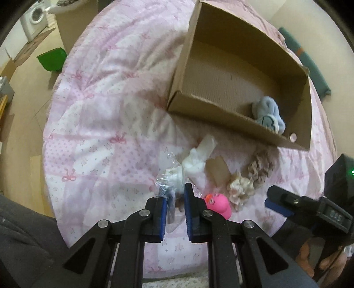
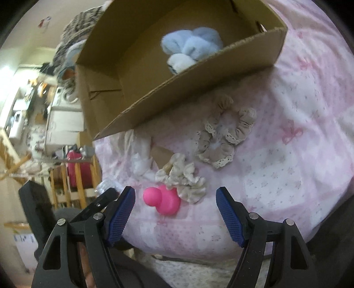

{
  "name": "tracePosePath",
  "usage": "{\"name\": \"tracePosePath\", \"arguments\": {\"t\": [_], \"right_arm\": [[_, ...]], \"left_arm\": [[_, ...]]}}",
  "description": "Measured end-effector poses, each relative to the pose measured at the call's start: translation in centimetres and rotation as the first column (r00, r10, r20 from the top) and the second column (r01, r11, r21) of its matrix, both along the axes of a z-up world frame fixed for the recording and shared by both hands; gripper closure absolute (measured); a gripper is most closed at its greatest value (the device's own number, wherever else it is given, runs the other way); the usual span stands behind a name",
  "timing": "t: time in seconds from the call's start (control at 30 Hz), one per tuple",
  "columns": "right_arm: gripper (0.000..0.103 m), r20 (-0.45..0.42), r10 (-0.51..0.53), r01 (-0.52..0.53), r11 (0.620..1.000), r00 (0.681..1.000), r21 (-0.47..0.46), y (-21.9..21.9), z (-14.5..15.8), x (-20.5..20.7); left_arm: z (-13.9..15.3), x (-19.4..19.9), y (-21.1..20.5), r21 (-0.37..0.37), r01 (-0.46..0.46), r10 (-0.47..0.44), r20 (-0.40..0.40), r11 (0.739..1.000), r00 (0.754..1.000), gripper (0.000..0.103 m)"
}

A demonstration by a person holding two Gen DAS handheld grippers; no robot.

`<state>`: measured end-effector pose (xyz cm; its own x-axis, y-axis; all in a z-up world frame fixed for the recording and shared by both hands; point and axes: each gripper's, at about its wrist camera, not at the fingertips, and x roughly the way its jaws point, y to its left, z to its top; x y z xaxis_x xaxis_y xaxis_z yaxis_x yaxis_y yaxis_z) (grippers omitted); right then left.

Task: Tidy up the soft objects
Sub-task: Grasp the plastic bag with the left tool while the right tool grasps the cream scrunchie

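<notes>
My left gripper (image 1: 176,199) is shut on a clear plastic packet holding white soft material (image 1: 177,175), just above the pink quilt. A cardboard box (image 1: 212,108) lies open on the bed with a light blue plush (image 1: 268,114) inside; the box (image 2: 199,73) and plush (image 2: 190,47) also show in the right wrist view. A pink rubber duck (image 2: 163,200), a cream scrunchie (image 2: 183,177) and a beige lace scrunchie (image 2: 223,137) lie on the quilt before my open, empty right gripper (image 2: 176,206). The duck (image 1: 218,202) sits right of my left fingers.
The pink patterned quilt (image 1: 106,115) covers the bed. A brown card tag (image 1: 218,170) lies by the white packet. A green bin (image 1: 52,58) and a washing machine (image 1: 35,18) stand on the floor at far left. Cluttered shelves (image 2: 55,124) are at left.
</notes>
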<state>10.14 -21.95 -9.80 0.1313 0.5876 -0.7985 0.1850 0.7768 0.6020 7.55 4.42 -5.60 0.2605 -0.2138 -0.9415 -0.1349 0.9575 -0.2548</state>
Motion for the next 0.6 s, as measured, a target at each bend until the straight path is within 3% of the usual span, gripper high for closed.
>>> {"name": "tracePosePath", "arguments": {"t": [0.13, 0.27, 0.33, 0.4, 0.43, 0.53, 0.6], "right_arm": [[0.024, -0.054, -0.058, 0.057, 0.998, 0.997, -0.021, 0.7, -1.0, 0.4], [0.038, -0.086, -0.051, 0.047, 0.998, 0.995, -0.051, 2.3, -2.2, 0.9], [0.039, -0.090, -0.047, 0.040, 0.996, 0.995, -0.077, 2.9, -2.6, 1.1], [0.053, -0.087, -0.036, 0.026, 0.993, 0.996, -0.118, 3.6, -2.9, 1.2], [0.067, -0.083, -0.024, 0.012, 0.990, 0.996, -0.144, 3.9, -3.0, 1.3], [0.081, -0.069, -0.009, -0.002, 0.987, 0.998, -0.159, 4.3, -3.1, 1.2], [0.085, -0.042, 0.011, -0.017, 0.986, 0.999, -0.166, 4.5, -2.4, 1.1]], "left_arm": [[0.0, 0.5, -0.2, -0.003, -0.011, 0.011, 0.011, 1.000, 1.000, 0.090], [0.1, 0.9, -0.4, 0.001, -0.011, 0.011, 0.017, 1.000, 1.000, 0.090], [-0.1, 0.9, -0.5, 0.002, -0.011, 0.011, 0.015, 1.000, 1.000, 0.090], [-0.1, 1.0, -0.5, 0.001, -0.012, 0.011, 0.013, 1.000, 1.000, 0.090], [-0.1, 1.0, -0.4, 0.000, -0.009, 0.009, 0.014, 1.000, 1.000, 0.090], [-0.1, 1.0, -0.5, 0.000, -0.007, 0.007, 0.018, 1.000, 1.000, 0.090], [-0.1, 1.0, -0.5, -0.002, -0.007, 0.007, 0.018, 1.000, 1.000, 0.090]]}}
